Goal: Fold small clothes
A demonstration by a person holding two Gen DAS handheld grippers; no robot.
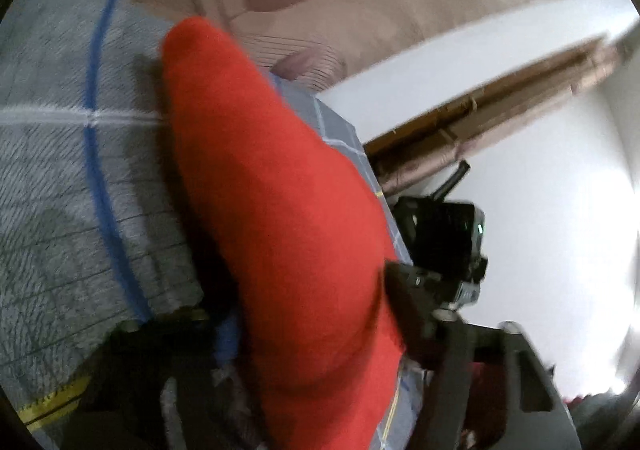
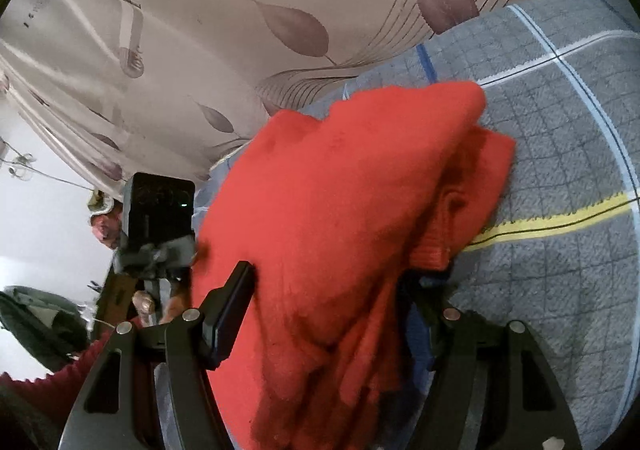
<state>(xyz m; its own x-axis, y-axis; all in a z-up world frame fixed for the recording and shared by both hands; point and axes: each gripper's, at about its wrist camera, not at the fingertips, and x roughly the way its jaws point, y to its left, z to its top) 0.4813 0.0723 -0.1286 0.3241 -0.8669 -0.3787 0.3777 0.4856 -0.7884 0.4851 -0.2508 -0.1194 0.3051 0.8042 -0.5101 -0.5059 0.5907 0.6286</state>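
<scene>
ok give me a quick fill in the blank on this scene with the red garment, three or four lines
1. The soft knitted garment draped between the gripper fingers is ____ in colour.
2. It hangs over a grey quilted blanket crossed by a ____ stripe near the garment's ribbed cuff.
3. The beige sheet beyond the blanket is printed with ____ shapes.
4. In the right wrist view, the small light on the other gripper's black box glows ____.

Missing words: red; yellow; leaf; green
</scene>
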